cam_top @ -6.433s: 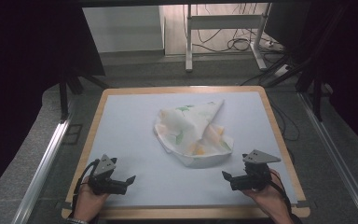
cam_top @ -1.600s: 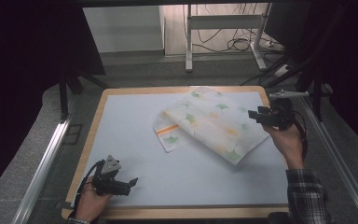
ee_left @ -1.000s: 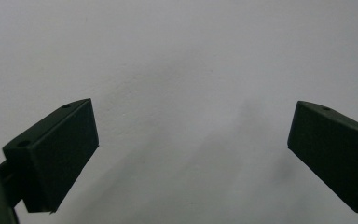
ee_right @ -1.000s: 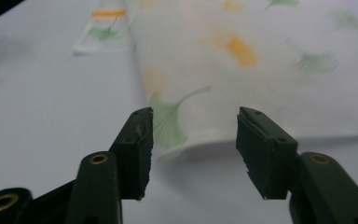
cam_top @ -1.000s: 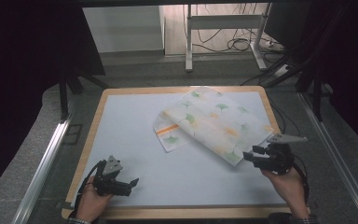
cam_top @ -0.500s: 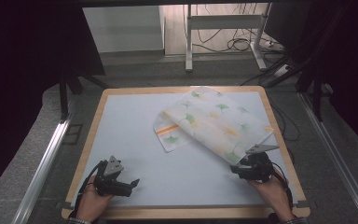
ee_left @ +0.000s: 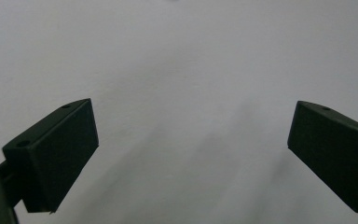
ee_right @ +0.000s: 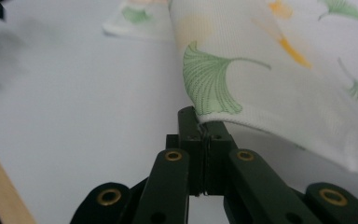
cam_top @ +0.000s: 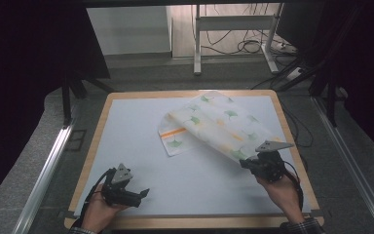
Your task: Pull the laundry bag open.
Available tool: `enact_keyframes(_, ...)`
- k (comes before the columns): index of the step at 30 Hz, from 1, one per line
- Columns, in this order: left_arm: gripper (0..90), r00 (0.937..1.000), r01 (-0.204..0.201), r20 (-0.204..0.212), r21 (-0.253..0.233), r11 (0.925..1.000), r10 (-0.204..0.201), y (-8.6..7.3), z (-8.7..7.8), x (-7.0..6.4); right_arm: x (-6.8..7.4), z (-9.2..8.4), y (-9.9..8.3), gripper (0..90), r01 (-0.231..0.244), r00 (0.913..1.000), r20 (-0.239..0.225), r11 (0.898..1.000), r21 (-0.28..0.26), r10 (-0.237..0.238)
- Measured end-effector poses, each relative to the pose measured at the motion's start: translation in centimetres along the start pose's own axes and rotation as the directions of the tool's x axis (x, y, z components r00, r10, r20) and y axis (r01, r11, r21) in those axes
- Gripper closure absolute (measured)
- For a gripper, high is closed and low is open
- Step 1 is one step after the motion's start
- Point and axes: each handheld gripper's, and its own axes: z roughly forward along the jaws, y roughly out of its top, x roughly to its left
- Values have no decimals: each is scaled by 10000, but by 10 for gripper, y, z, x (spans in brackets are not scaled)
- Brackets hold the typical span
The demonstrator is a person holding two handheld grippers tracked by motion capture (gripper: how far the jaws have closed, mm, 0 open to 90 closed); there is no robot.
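Right tool (cam_top: 246, 165) has just been closing and now its jaws are pinched tight on the near corner of the cloth (cam_top: 217, 125); in the right gripper view the hem sits clamped right at the jaw tips, a green leaf print just above the pinch (ee_right: 200, 122). The cloth, white with green and orange leaves, lies folded over on the far right part of the pale desk (cam_top: 141, 141), its near edge lifted off the surface at the grip. Left tool (cam_top: 143, 193) hangs low over bare desk at the near left, jaws spread wide, nothing between them.
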Motion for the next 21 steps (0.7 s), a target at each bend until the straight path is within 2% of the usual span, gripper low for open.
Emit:
enact_keyframes(1,23,10000,0,0,0,10000,0,0,0,0,0,0,0,885,0,10000,0,10000,0,0)
enact_keyframes(2,29,9997,-215,-88,59,9998,216,2,1,-4,2,-8,10,885,-9,10000,-32,9998,-194,8)
enact_keyframes(3,37,9997,-248,-87,50,9997,249,2,1,-5,3,-13,15,886,12,10000,-26,9996,-267,-13)
enact_keyframes(8,77,9998,-180,-35,-145,9997,179,5,-1,-4,7,-37,42,886,267,9996,55,9973,-683,-264)
enact_keyframes(10,81,9999,-152,-56,-241,9996,151,6,-2,-3,7,-48,55,886,495,9983,368,9945,-926,-463)
enact_keyframes(11,81,9999,-152,-56,-241,9996,151,6,-2,-3,7,-48,55,886,495,9983,368,9945,-926,-463)
enact_keyframes(12,81,9998,-190,17,-333,9993,191,8,-2,-3,2,-55,68,886,507,9971,616,9924,-1119,-440)
enact_keyframes(14,77,9993,-347,144,-444,9984,354,10,-2,-4,-7,-54,78,886,678,9911,1207,9925,-1021,-553)
enact_keyframes(15,80,9993,-347,144,-444,9984,354,10,-2,-4,-7,-54,78,886,678,9911,1207,9925,-1021,-553)
enact_keyframes(16,93,9988,-467,150,-548,9974,476,14,0,-6,-20,-49,84,886,405,9896,1414,9947,-942,-269)
enact_keyframes(18,132,9976,-671,114,-602,9959,679,19,1,-7,-34,-42,85,884,162,9858,1677,9963,-845,-18)
enact_keyframes(21,212,9966,-732,314,-797,9941,759,28,6,-6,-54,-31,83,882,-328,9802,1927,9973,-656,449)
